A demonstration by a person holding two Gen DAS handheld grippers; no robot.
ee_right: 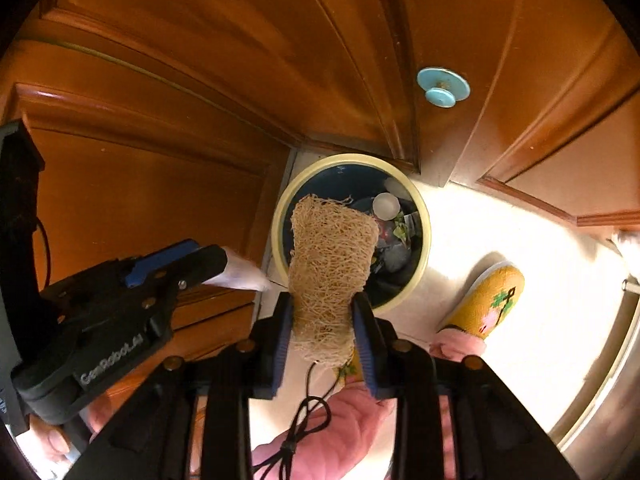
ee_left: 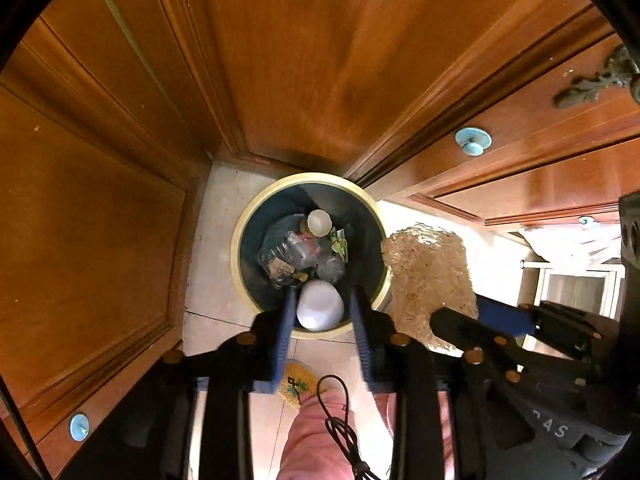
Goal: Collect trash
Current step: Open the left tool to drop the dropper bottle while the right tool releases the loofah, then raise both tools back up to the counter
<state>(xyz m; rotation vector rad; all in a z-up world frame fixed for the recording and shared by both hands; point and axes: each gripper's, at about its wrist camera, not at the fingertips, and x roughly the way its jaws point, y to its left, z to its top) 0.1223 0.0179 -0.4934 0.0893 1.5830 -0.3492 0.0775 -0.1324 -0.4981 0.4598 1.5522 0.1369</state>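
Observation:
A round bin [ee_left: 237,248] with a cream rim and dark inside stands on the tile floor against wooden cabinets, with mixed trash in it. My left gripper [ee_left: 320,300] points down over its near rim. A white cup-like piece [ee_left: 320,308] lies between its fingers with a gap at the right pad, so it is open. From the right wrist view that left gripper [ee_right: 214,257] has the white piece [ee_right: 244,274], blurred, at its tips. My right gripper [ee_right: 324,306] is shut on a tan fibrous loofah [ee_right: 330,248], held over the bin's [ee_right: 425,236] near edge. The left wrist view shows the loofah [ee_left: 428,272] beside the bin.
Wooden cabinet doors with pale blue knobs [ee_left: 473,141] [ee_right: 442,88] enclose the bin on three sides. A person's yellow slipper [ee_right: 484,300] and pink trouser leg [ee_left: 320,440] stand just in front of the bin. A black cable [ee_right: 308,408] dangles below the grippers.

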